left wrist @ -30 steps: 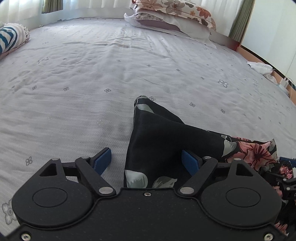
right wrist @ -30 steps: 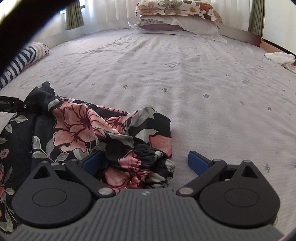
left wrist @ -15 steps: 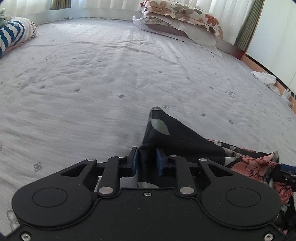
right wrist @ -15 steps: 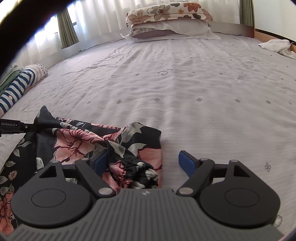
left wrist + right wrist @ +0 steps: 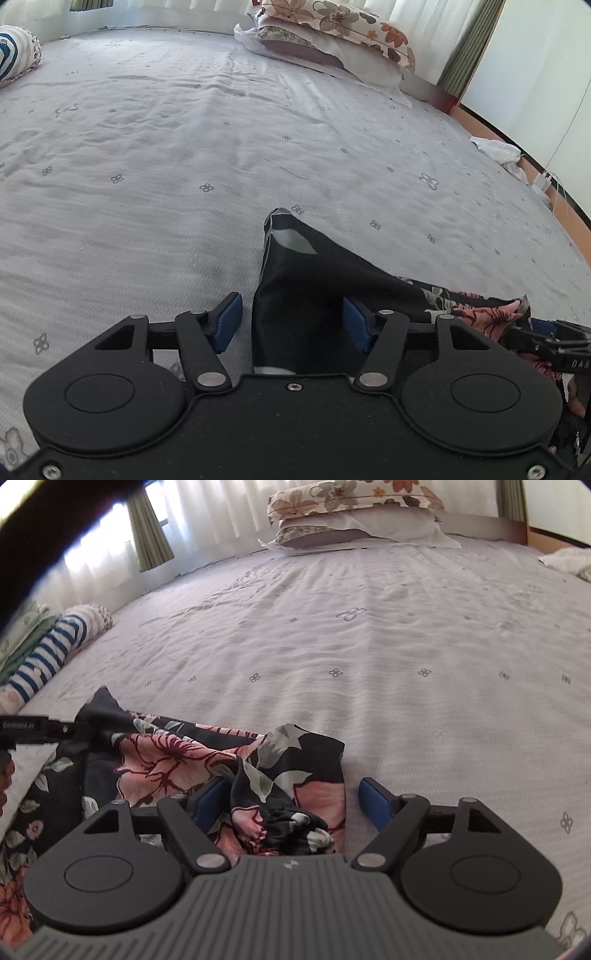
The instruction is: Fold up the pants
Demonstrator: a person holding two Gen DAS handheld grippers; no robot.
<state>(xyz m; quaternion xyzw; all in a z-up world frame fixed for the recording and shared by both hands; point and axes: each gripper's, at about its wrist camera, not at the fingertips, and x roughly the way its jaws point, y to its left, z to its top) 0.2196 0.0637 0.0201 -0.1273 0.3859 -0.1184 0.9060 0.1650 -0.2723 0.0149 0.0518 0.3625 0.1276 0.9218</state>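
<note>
Black pants with pink flowers [image 5: 310,280] lie on the grey bed sheet [image 5: 184,147]. In the left wrist view my left gripper [image 5: 291,323] is open, its blue pads either side of a raised dark fold of the pants that comes to a point ahead. In the right wrist view the pants [image 5: 177,753] spread to the left, with the gathered waistband bunched between the pads. My right gripper [image 5: 291,799] is open around that bunch. The left gripper [image 5: 37,729] shows at the left edge there.
Stacked floral pillows [image 5: 332,33] lie at the head of the bed. A striped roll of cloth [image 5: 48,653] and folded laundry sit at the left edge. A white cloth [image 5: 495,151] lies at the right edge near the floor and wall.
My left gripper shut on the pants fold half a second ago and has opened again. The right gripper stayed open and moved slightly forward over the waistband.
</note>
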